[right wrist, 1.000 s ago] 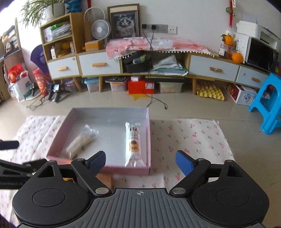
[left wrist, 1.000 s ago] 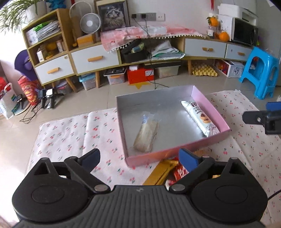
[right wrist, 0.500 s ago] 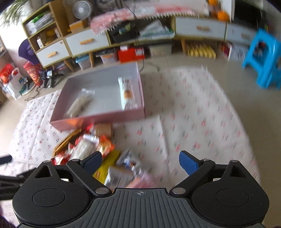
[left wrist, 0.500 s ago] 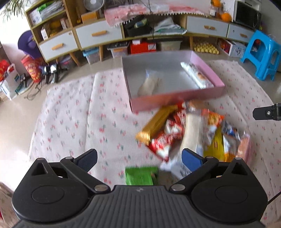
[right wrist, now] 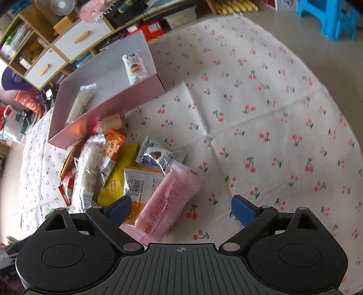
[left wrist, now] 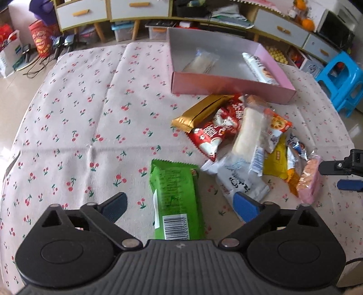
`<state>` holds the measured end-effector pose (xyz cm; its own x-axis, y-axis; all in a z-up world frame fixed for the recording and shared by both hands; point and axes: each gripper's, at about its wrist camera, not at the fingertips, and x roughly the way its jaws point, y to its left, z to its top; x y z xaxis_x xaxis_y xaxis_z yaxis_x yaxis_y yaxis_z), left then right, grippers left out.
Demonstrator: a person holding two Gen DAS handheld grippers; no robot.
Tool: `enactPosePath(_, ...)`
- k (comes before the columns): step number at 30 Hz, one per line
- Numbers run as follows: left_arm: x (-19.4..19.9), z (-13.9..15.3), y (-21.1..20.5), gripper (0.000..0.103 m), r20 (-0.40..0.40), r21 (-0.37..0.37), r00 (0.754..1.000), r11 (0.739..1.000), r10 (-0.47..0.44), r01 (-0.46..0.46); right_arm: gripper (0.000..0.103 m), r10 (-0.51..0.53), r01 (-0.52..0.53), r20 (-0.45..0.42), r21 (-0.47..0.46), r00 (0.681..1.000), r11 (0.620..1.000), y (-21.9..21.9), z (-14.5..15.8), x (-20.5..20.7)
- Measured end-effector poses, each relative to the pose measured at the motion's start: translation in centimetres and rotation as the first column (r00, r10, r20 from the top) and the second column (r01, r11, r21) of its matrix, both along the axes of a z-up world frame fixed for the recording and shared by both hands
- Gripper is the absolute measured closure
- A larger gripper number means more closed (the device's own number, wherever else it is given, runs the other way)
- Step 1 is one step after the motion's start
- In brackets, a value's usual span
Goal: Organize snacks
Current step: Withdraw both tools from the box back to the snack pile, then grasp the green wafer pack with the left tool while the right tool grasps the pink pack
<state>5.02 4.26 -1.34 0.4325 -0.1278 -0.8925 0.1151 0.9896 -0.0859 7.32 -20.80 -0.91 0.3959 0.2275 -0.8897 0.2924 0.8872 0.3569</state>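
Note:
A pink box (left wrist: 229, 84) (right wrist: 109, 106) on the cherry-print cloth holds two wrapped snacks. A pile of snacks lies in front of it: gold bar (left wrist: 199, 112), red packets (left wrist: 217, 131), white roll (left wrist: 247, 133), yellow packet (left wrist: 275, 161). A green packet (left wrist: 174, 195) lies between the open fingers of my left gripper (left wrist: 179, 205). My right gripper (right wrist: 181, 210) is open over a pink packet (right wrist: 165, 202), which also shows in the left wrist view (left wrist: 309, 179).
Low cabinets with drawers (left wrist: 136, 9) and storage bins stand behind the cloth. A blue stool (left wrist: 342, 79) is at the right. Bags (left wrist: 40, 40) sit at the far left on the floor.
Both grippers have pulled back and tilted down from the box to the snack pile. The green packet now lies between the left fingers, the pink packet between the right ones.

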Motion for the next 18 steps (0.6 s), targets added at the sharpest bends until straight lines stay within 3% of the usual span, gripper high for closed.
enactPosePath(11,0.1,-1.4,-0.2,0.021,-0.062,0.0,0.998,1.0,-0.001,0.001,0.008,0.038,-0.037,-0.035,0.037,0.999,0.999,2.2,-1.6,0.4)
enactPosePath(18,0.2,-1.7,0.1,0.039,-0.082,-0.026,0.996,0.999,0.018,-0.02,0.01,0.052,-0.051,-0.024,0.013,0.998,0.999,2.6,-1.7,0.3)
